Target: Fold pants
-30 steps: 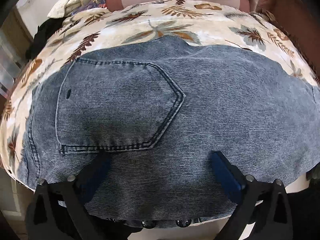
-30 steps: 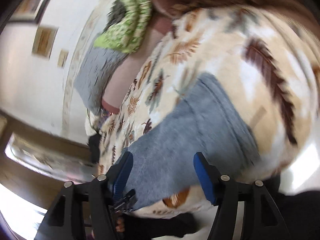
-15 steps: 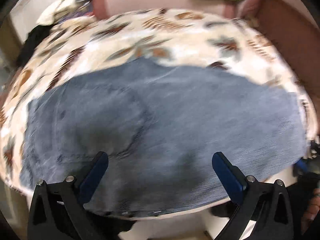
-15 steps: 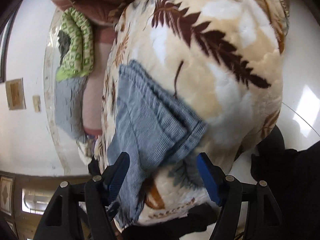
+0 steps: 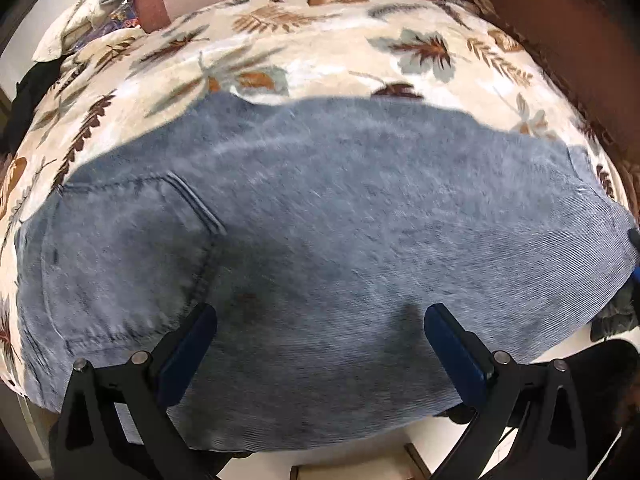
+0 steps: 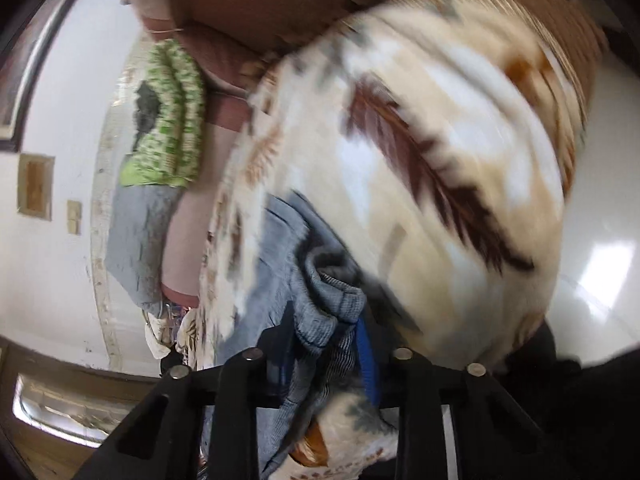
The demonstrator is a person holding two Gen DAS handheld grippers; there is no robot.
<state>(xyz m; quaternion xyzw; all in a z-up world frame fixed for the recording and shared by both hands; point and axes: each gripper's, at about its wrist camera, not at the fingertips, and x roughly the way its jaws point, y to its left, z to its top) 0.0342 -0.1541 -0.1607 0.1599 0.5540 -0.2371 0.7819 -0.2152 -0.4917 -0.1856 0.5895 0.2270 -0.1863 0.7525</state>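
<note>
The left gripper (image 5: pixel 320 340) is hovering with fingers spread over the jeans (image 5: pixel 320 248); the right gripper (image 6: pixel 326 336) is pinching their hem on the leaf-print blanket (image 6: pixel 420 152).

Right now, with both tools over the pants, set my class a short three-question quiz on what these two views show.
1. True or false: the left tool is shut on the denim pants.
2. Which tool has cloth pinched between its fingers? A) left B) right C) both
3. Fill the gap: the pants lie on a cream blanket printed with ______.

Key
1. False. Its fingers stand wide apart over the pants, with nothing between them.
2. B. The right tool is closed on a bunched edge of the pants.
3. Leaves, brown and grey-green.
</note>
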